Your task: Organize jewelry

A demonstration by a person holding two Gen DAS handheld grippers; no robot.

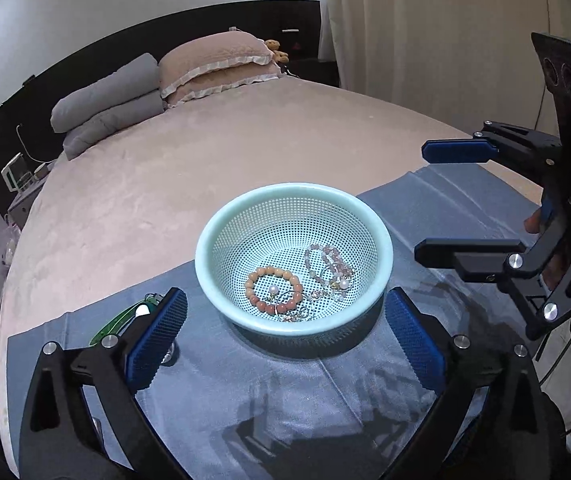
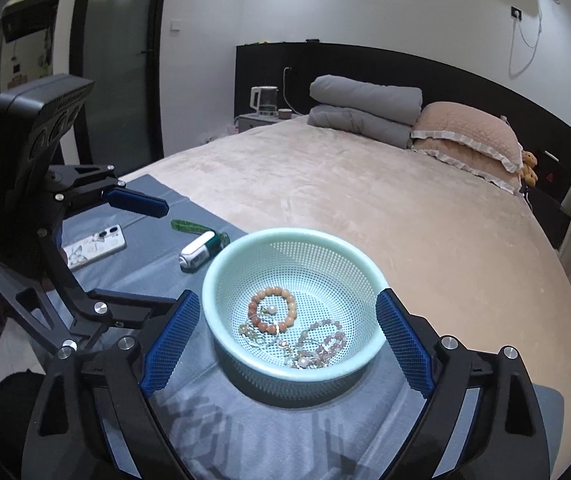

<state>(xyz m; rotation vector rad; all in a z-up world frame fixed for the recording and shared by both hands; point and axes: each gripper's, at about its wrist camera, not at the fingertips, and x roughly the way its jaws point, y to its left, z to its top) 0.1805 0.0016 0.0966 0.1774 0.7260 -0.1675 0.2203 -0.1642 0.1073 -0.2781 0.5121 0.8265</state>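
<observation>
A pale green perforated basket (image 1: 205,248) (image 2: 365,276) sits on a blue cloth on the bed. Inside lie an orange bead bracelet (image 1: 250,285) (image 2: 291,304), a pink bead bracelet (image 1: 327,254) (image 2: 335,338), pearls and small gold pieces. My left gripper (image 1: 285,312) is open and empty, its blue pads on either side of the basket's near rim. My right gripper (image 2: 287,320) is open and empty too, also on either side of the basket. Each gripper shows in the other's view: the right one (image 1: 421,196), the left one (image 2: 165,248).
On the blue cloth (image 2: 133,264) left of the basket lie a phone in a butterfly case (image 2: 95,246), a small white and green device (image 2: 199,252) and a green strip (image 2: 185,225). The pink bedspread (image 1: 165,184), pillows and a folded grey duvet lie beyond.
</observation>
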